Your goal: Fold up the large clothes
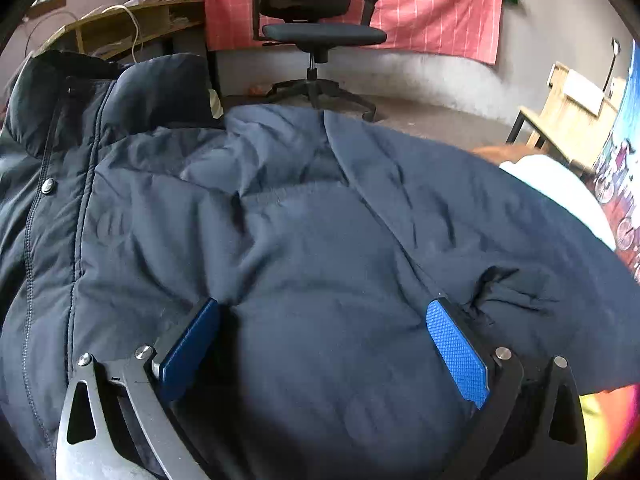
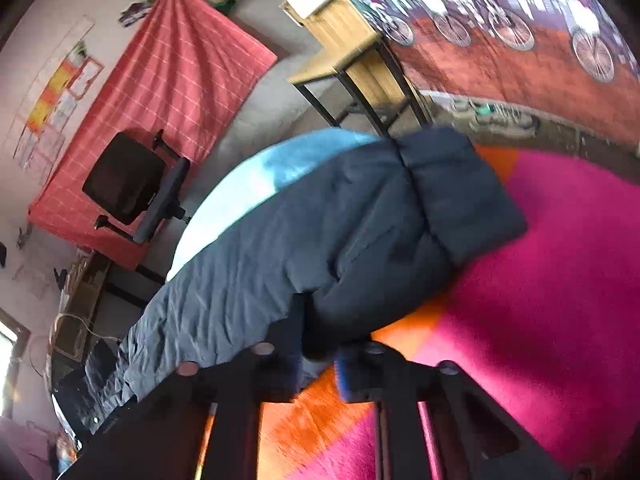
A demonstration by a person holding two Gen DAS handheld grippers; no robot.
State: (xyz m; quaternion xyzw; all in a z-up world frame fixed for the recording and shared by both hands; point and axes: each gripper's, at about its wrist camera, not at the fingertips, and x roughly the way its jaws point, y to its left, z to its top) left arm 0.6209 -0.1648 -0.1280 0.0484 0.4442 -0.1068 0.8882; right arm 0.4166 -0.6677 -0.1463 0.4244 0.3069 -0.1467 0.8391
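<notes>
A dark navy padded jacket [image 1: 312, 240] lies spread out and fills the left wrist view, its zip and snap placket [image 1: 48, 186] at the left. My left gripper [image 1: 324, 304] rests low on the jacket, open wide, and padded cloth bulges between its blue pads [image 1: 456, 348] without being pinched. In the right wrist view the jacket [image 2: 320, 224] stretches away over a pink and orange cover [image 2: 540, 300], with a sleeve or folded end [image 2: 460, 192] at the far right. My right gripper [image 2: 320, 356] is shut on a bunched edge of the jacket.
A black office chair [image 1: 320, 32] stands beyond the jacket before a pink checked cloth [image 1: 432, 8] on the wall. A wooden desk [image 1: 120, 28] is at back left, a wooden table [image 2: 348, 60] at the right. A white-blue cushion [image 2: 256, 184] lies under the jacket's far side.
</notes>
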